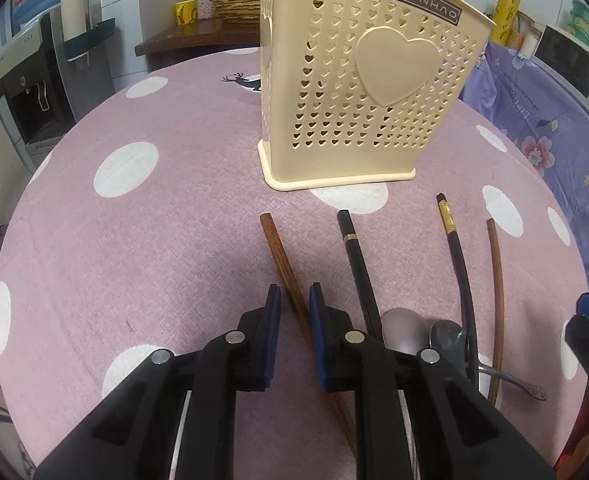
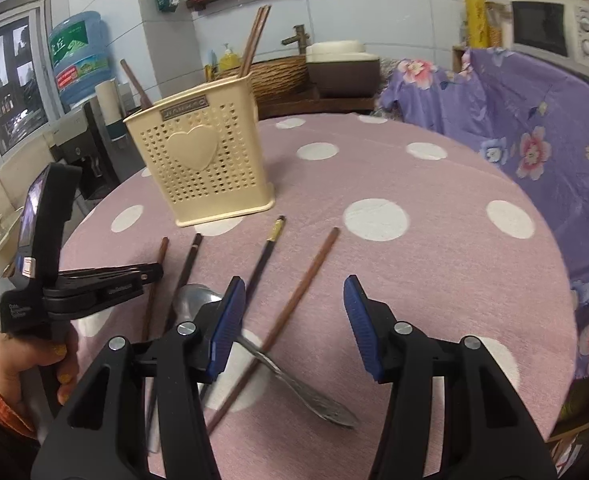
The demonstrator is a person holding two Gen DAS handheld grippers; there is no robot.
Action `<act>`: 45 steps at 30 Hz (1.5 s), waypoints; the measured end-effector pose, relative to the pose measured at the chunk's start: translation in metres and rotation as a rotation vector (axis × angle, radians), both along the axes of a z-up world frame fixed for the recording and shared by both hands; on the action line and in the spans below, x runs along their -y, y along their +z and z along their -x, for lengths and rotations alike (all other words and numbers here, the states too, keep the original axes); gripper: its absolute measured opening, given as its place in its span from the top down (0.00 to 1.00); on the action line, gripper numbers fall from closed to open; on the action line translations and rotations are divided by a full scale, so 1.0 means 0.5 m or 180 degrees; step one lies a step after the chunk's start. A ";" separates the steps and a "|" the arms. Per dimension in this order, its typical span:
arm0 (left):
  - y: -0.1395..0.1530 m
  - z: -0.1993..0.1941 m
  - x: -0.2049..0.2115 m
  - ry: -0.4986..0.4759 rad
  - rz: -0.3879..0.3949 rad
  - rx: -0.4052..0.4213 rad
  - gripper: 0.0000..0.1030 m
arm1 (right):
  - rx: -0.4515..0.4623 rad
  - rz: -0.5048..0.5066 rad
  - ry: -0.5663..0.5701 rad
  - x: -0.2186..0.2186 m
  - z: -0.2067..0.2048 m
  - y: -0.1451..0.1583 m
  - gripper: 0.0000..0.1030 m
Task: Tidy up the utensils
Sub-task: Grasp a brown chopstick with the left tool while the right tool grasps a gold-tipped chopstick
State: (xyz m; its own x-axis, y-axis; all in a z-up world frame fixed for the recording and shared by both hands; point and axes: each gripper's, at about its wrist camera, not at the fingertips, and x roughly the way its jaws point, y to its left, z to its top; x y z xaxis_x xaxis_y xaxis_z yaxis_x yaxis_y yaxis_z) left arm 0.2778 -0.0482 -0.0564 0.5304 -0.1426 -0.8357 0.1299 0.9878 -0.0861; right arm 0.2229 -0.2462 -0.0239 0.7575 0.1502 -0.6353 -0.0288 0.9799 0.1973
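Observation:
A cream perforated utensil holder (image 1: 358, 92) with a heart on its side stands on the pink dotted tablecloth; it also shows in the right wrist view (image 2: 204, 168) with brown chopsticks (image 2: 254, 40) in it. Several chopsticks lie in front of it: a brown one (image 1: 282, 256), two black ones (image 1: 356, 256) (image 1: 454, 248) and a thin brown one (image 1: 496, 280). Metal spoons (image 1: 406, 332) lie across them. My left gripper (image 1: 294, 300) straddles the brown chopstick, jaws slightly apart, not clamped. My right gripper (image 2: 294, 300) is open and empty above the table, over a brown chopstick (image 2: 294, 304) and a spoon handle (image 2: 314, 400).
A purple floral cloth (image 2: 514, 128) covers furniture at the right, with a microwave (image 2: 550, 32) behind. A water dispenser (image 1: 34, 92) stands left of the table. A wicker basket (image 2: 278, 76) and a sink sit behind the table.

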 end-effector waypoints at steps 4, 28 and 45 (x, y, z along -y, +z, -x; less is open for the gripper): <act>-0.001 -0.010 0.002 0.0015 0.0034 -0.0007 0.85 | -0.0235 0.0077 0.0112 -0.030 -0.074 -0.009 0.55; -0.002 -0.028 0.015 0.0040 0.0035 -0.0015 0.86 | -0.0785 0.0514 -0.0247 -0.113 -0.259 -0.088 0.88; -0.002 -0.042 0.012 0.0190 0.0061 -0.0036 0.93 | -0.0809 0.0364 -0.0287 -0.098 -0.284 -0.088 0.92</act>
State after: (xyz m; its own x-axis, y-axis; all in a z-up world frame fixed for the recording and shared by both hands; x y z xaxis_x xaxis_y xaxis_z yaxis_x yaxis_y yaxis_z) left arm 0.2986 -0.0542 -0.0575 0.5290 -0.1270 -0.8390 0.0697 0.9919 -0.1062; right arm 0.3648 -0.1972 -0.0677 0.5791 0.0057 -0.8153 0.0957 0.9926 0.0750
